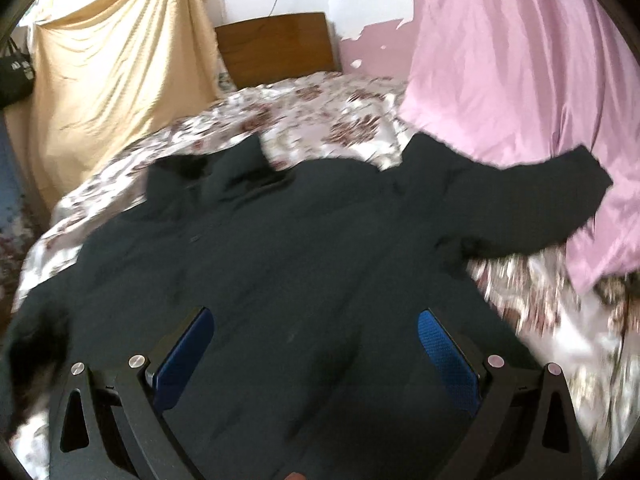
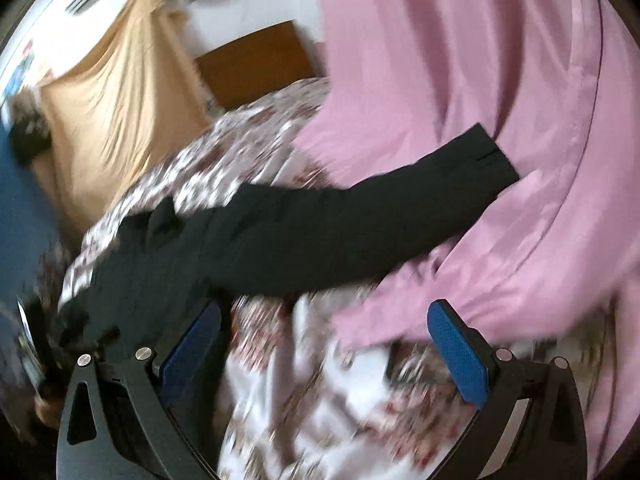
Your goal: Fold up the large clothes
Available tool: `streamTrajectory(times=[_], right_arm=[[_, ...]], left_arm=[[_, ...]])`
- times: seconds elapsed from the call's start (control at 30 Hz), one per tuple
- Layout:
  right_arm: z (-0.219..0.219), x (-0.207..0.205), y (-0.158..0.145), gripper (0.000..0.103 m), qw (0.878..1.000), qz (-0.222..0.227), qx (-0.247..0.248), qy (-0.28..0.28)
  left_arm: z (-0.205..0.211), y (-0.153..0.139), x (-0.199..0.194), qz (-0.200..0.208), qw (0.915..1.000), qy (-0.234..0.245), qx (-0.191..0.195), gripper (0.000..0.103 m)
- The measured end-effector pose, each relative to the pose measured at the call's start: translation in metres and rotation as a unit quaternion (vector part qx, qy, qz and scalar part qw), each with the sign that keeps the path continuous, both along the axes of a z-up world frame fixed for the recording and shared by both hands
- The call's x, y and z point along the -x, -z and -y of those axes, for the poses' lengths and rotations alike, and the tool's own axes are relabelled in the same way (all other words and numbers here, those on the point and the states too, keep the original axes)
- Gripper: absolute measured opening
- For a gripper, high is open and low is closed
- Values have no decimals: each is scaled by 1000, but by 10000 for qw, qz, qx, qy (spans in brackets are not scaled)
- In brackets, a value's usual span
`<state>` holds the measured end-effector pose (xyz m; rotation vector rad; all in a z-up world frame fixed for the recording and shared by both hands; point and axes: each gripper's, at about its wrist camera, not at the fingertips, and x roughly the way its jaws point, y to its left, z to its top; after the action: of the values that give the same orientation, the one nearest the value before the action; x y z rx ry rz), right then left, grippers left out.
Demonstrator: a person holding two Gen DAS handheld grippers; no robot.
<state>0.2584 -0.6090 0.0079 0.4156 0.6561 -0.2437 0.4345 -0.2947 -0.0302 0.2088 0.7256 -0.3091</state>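
Note:
A large black jacket [image 1: 280, 248] lies spread flat on a floral bedspread [image 1: 320, 116], collar toward the headboard. Its right sleeve [image 1: 560, 196] stretches out over a pink cloth. My left gripper [image 1: 314, 320] is open and empty, hovering above the jacket's lower body. In the right wrist view the same sleeve [image 2: 380, 216] runs across to the pink cloth, cuff at the upper right. My right gripper [image 2: 324, 320] is open and empty, above the bedspread [image 2: 312, 400] just below the sleeve, its left finger beside the jacket's side [image 2: 152, 280].
A pink cloth [image 1: 520, 80] hangs and piles along the right side of the bed, also in the right wrist view [image 2: 480, 80]. A beige drape [image 1: 112, 80] hangs at the left. A wooden headboard [image 1: 276, 48] stands at the back. A black bag [image 1: 14, 76] hangs far left.

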Motion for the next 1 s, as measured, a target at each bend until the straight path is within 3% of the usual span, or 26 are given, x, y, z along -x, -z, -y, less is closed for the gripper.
streamTrajectory(times=[0.13,0.23,0.37,0.5,0.63,0.7,0.8,0.83,0.87,0.9,1.0], right_arm=[[31,-33,6,102,9988,255,-408,22],[48,-55,16,102,9968,369,-700,150],[76,-68,37,102,9919,290,-996,738],[103,-72,56,102,9810,339,-1367,1334],[120,-80,72,98,9715,423,-1488,1797],[123,-89,80,89,9700,359,-1398,1959],[121,-104,92,65,9675,195,-1204,2213],[121,-108,95,52,9670,174,-1245,2217],[121,-112,100,31,9651,133,-1283,2277],[119,-114,101,23,9637,119,-1245,2358],[104,-116,89,12,9672,200,-944,2348]], left_arm=[[30,15,-40,41,9995,54,299,103],[50,33,-69,-125,9995,39,298,103],[61,62,-95,-595,9978,-162,241,103],[54,93,-106,-1159,9915,-256,531,103],[57,105,-105,-1175,9919,-313,379,103],[62,109,-103,-1116,9929,-330,246,103],[65,112,-102,-1087,9933,-346,164,103],[65,112,-102,-1096,9932,-346,183,103],[65,112,-102,-1107,9930,-343,212,103],[63,111,-101,-1121,9928,-337,269,103],[52,106,-102,-1193,9905,-291,615,103]])
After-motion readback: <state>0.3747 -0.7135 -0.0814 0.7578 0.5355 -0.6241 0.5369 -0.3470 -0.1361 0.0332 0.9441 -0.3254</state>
